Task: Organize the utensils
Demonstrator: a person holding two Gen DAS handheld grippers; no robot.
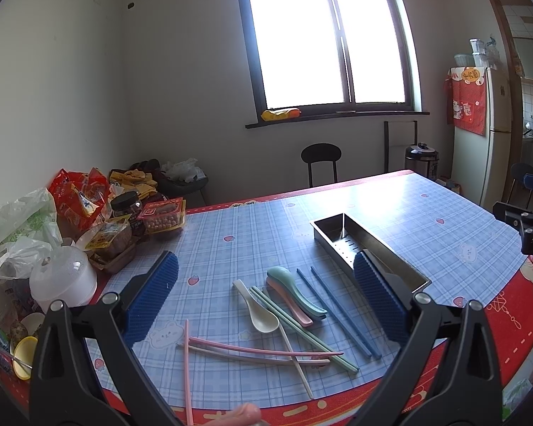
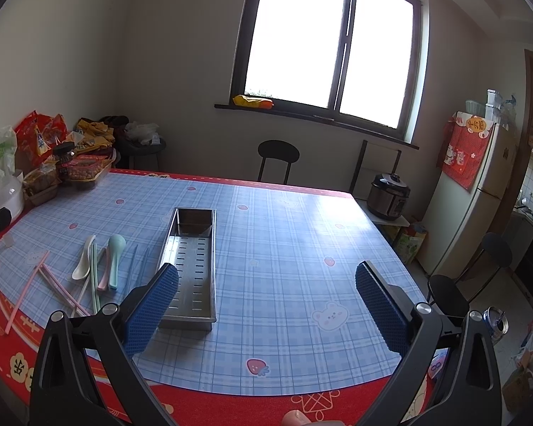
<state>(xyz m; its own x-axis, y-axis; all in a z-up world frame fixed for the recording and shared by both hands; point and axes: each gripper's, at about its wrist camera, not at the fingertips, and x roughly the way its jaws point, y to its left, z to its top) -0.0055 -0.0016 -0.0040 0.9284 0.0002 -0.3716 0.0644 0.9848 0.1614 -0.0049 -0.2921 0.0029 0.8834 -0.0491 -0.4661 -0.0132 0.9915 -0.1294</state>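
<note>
Left wrist view: the left hand-held gripper (image 1: 266, 298) is spread wide and grasps nothing, hovering over the table (image 1: 426, 213). Between its blue pads (image 1: 152, 294), at lower centre, lie the loose utensils: a white spoon (image 1: 257, 309), stacked teal and pink spoons (image 1: 295, 294), blue chopsticks (image 1: 341, 309), green chopsticks (image 1: 302, 330) and pink chopsticks (image 1: 263, 349). One pink stick reaches the table's near red edge. The steel tray (image 1: 341, 227) sits just right of the utensils, partly behind the right pad. Snack bags (image 1: 78, 195) crowd the left edge; the far table is bare.

Right wrist view: the right hand-held gripper (image 2: 266, 301) is likewise released and empty. The tray (image 2: 192, 266) lies left of centre, spoons (image 2: 99, 259) beside it at left. Open cloth fills the centre and right.
</note>
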